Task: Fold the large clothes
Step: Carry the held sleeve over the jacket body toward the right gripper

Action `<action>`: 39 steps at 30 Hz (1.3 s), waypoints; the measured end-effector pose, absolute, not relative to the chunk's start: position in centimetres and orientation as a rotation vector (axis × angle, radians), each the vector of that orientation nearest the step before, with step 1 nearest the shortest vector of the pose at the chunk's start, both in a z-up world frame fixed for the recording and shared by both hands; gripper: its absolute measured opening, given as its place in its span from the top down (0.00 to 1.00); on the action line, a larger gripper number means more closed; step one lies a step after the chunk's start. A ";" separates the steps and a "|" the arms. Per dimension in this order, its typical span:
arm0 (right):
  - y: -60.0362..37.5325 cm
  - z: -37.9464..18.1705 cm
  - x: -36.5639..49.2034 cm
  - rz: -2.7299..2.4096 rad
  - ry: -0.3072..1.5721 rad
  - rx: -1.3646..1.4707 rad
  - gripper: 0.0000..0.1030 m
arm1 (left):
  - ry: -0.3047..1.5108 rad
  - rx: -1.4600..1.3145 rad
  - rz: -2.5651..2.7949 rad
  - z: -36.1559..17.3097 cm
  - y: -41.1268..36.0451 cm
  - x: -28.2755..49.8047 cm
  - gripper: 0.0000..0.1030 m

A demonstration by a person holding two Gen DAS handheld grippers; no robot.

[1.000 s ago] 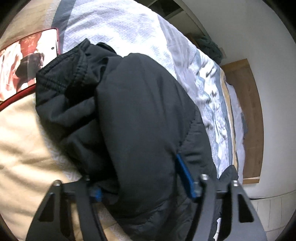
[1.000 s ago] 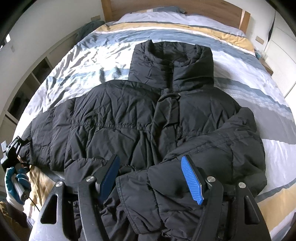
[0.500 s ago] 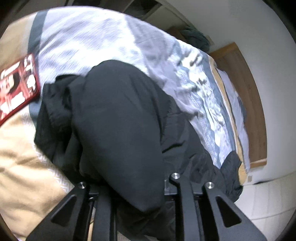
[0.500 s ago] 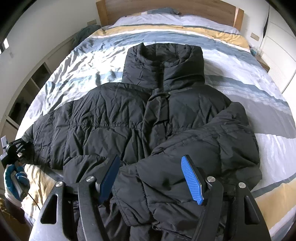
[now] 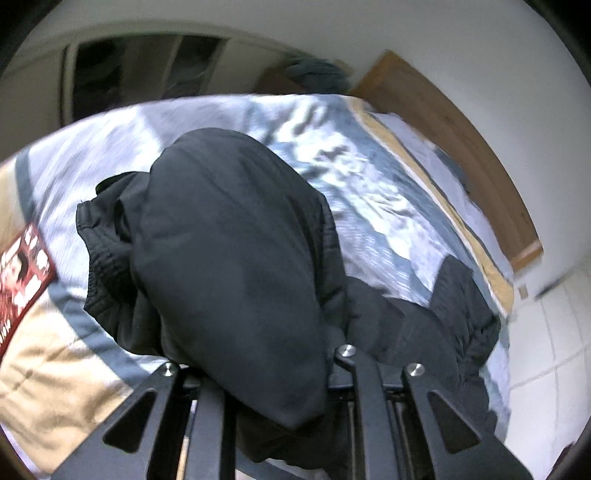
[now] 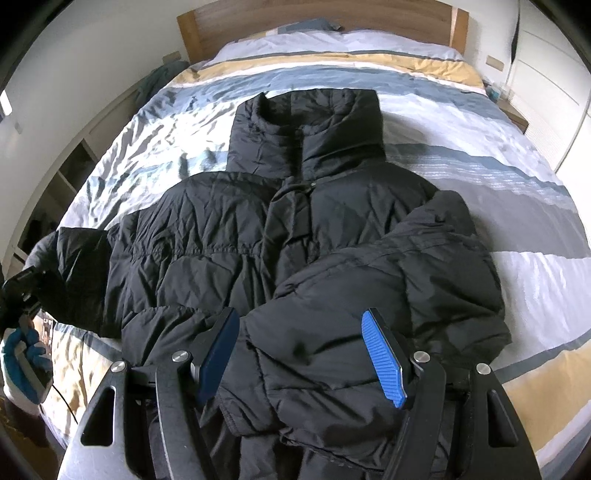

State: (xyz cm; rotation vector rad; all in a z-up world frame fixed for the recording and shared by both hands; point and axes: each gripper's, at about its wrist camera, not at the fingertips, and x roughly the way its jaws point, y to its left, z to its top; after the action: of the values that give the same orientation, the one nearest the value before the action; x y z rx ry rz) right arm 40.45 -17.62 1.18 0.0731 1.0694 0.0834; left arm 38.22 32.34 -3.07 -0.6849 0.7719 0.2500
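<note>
A large black puffer jacket (image 6: 266, 236) lies front up on the striped bed, collar toward the headboard. Its right sleeve (image 6: 388, 280) is folded across the lower front. My right gripper (image 6: 301, 354) is open, its blue pads on either side of that sleeve's cuff end, holding nothing. My left gripper (image 5: 266, 384) is shut on the left sleeve (image 5: 229, 258), which bulges up over its fingers and hides the pads. In the right wrist view the left gripper (image 6: 22, 288) holds the sleeve end lifted at the bed's left edge.
The bed's striped duvet (image 6: 517, 177) lies all around the jacket. A wooden headboard (image 6: 314, 14) is at the far end. Open shelves (image 6: 74, 166) run along the left wall. A red printed item (image 5: 22, 273) lies on the duvet near the left sleeve.
My left gripper closed on the left sleeve, then lifted and swung it up off the bed. My right gripper drew back slightly and stayed open over the folded right sleeve.
</note>
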 end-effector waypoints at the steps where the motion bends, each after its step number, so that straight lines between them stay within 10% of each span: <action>1: -17.9 1.3 40.4 0.080 1.067 0.075 0.34 | 0.768 -0.650 0.232 -2.4 31.3 38.5 0.86; 39: -29.0 2.2 35.7 -0.118 1.040 0.172 0.34 | 0.940 0.047 -0.338 -2.9 -1.0 35.9 0.85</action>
State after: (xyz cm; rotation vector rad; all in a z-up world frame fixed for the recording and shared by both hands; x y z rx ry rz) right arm 35.66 -29.00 2.15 0.1719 1.0396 -0.1181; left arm 35.94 -1.04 -2.91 0.0474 0.9403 -0.3381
